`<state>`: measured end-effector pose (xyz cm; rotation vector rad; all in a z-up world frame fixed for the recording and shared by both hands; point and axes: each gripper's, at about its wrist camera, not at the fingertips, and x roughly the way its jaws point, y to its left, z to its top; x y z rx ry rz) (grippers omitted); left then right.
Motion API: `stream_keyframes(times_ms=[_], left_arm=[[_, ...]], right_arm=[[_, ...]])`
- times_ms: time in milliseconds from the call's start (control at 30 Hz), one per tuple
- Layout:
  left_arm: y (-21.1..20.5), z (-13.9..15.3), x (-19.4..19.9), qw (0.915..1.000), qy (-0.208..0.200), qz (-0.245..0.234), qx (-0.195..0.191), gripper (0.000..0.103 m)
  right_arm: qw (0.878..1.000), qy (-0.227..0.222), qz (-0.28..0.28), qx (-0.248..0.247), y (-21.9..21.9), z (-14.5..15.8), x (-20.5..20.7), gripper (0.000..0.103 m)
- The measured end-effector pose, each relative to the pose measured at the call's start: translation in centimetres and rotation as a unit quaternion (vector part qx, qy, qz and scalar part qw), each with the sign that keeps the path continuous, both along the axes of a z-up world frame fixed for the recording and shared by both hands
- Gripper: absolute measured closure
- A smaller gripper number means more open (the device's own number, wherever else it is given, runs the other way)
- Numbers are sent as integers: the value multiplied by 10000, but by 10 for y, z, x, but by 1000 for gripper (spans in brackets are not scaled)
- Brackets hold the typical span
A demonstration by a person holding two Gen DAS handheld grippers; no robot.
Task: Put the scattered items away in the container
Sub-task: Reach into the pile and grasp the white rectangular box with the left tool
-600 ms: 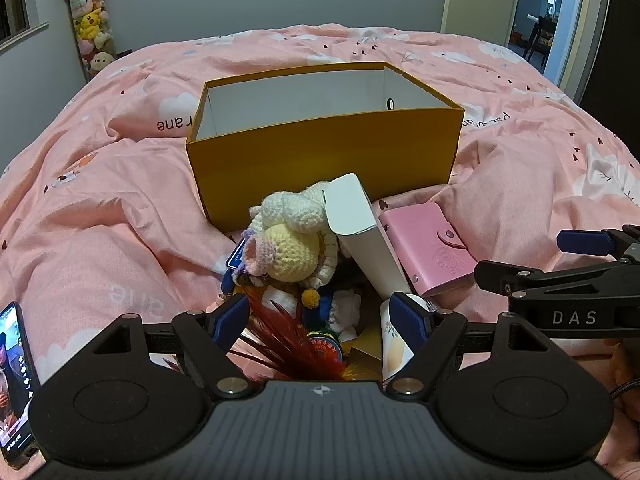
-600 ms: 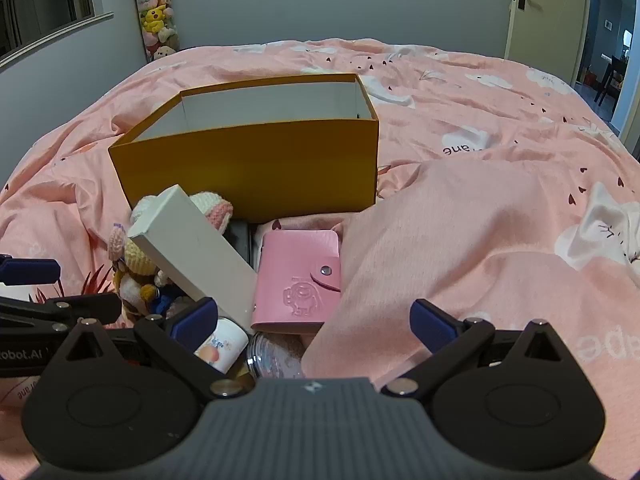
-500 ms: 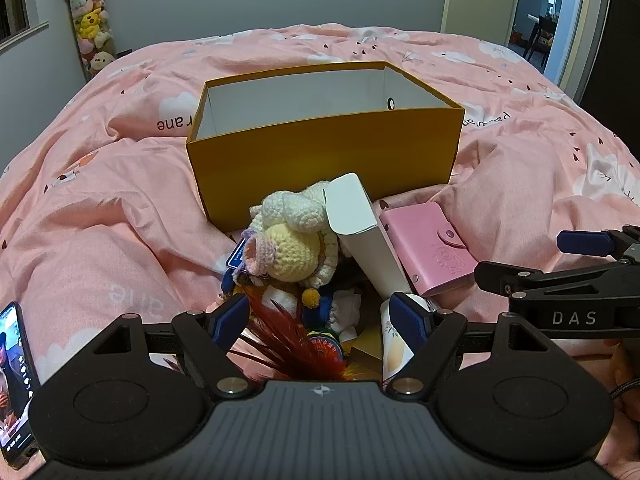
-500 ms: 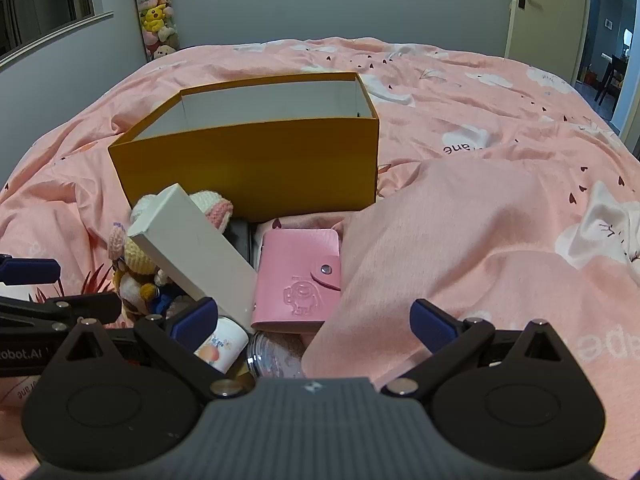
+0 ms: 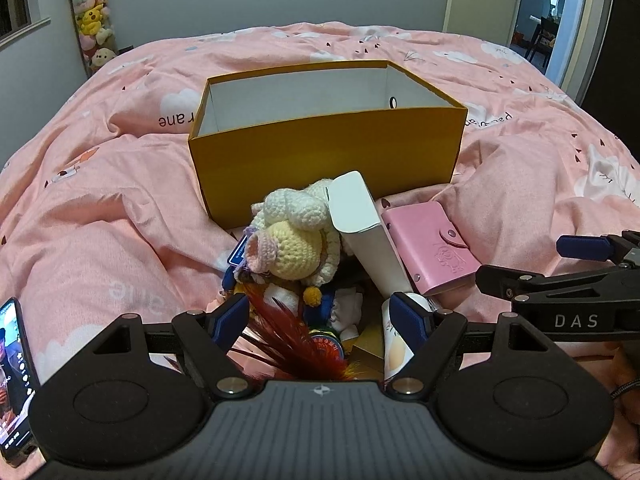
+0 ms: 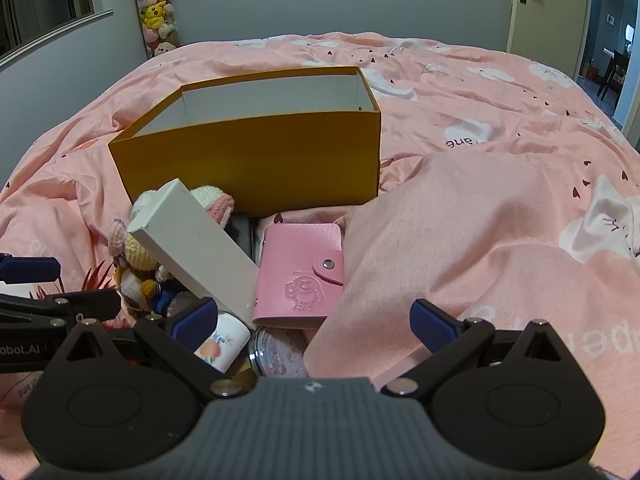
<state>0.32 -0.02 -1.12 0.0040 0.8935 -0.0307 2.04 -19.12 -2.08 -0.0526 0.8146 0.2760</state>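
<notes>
An open yellow box (image 5: 320,160) (image 6: 256,160) stands on the pink bed, white inside, nothing visible in it. In front of it lies a pile: a crocheted cream doll (image 5: 296,236) (image 6: 136,248), a long white carton (image 5: 364,232) (image 6: 196,248) leaning on it, a pink snap wallet (image 5: 428,248) (image 6: 304,272), a red feather (image 5: 296,344), a small white peach-print bottle (image 6: 224,344) and a clear jar (image 6: 276,356). My left gripper (image 5: 320,318) is open just above the feather. My right gripper (image 6: 314,320) is open over the wallet's near edge.
A phone (image 5: 14,376) with its screen lit lies at the left on the bedding. A raised fold of pink duvet (image 6: 460,240) sits right of the wallet. A tube of plush toys (image 5: 92,32) stands in the far corner; an open door (image 5: 560,20) is at the right.
</notes>
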Motion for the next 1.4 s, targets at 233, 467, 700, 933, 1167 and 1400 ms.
stream_keyframes(times_ms=[233, 467, 700, 933, 1167, 1400], left_arm=[[5, 2, 1, 9998, 8, 73, -175, 15], [13, 3, 3, 9982, -70, 54, -601, 30], [2, 0, 11, 9946, -168, -418, -939, 31], [-3, -13, 31, 9913, -58, -512, -1214, 31], [-3, -27, 49, 9903, 87, -344, -1344, 42], [-2, -40, 65, 9899, 150, -174, -1399, 65]], right_arm=[[10000, -9, 10, 98, -2, 0, 1, 1], [9999, 34, 89, 65, -2, -2, 5, 21], [9995, 36, 318, -22, 1, -9, 8, 44], [9973, -211, 638, -294, 10, -12, 11, 61], [9942, -319, 926, -440, 17, -19, 18, 61], [9930, -159, 1093, -429, 21, -28, 29, 61]])
